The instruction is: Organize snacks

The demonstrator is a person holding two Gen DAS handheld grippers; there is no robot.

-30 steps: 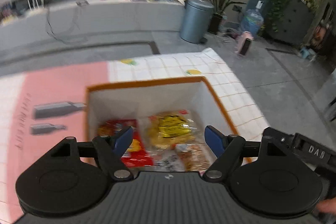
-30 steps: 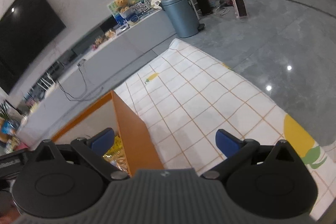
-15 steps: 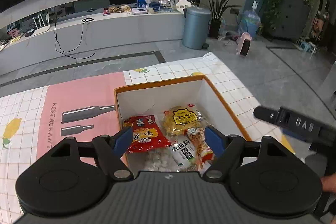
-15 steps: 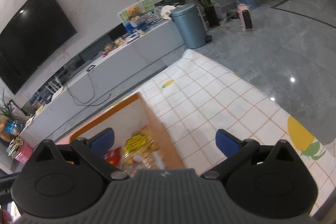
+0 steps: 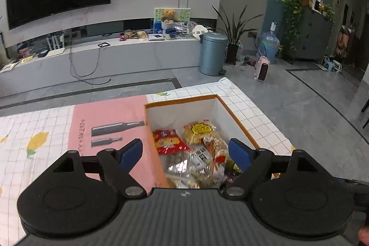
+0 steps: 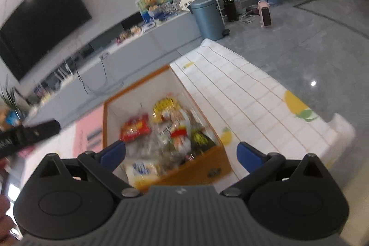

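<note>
An open box with an orange rim [image 5: 180,99] and white inner walls holds several snack packs, among them a red pack [image 5: 169,142] and a yellow pack [image 5: 199,131]. My left gripper [image 5: 185,152] hovers above the box's near end, its jaws opening, nothing between the blue pads. In the right wrist view the same box [image 6: 203,172] lies below my right gripper [image 6: 181,153], which stands open and empty above the box's near edge. The red pack [image 6: 135,127] and yellow pack [image 6: 165,106] look blurred there.
The box sits on a checked tablecloth [image 5: 256,117] beside a pink mat [image 5: 108,121]. The table's right edge [image 6: 322,130] drops to a grey floor. A blue-grey bin [image 5: 213,53] and a long TV bench [image 5: 115,57] stand beyond. The other gripper's black body [image 6: 27,133] shows at left.
Both grippers have pulled back and risen, so the box looks smaller and more of the room shows. The right view has swung over the box. The left jaws stand slightly wider.
</note>
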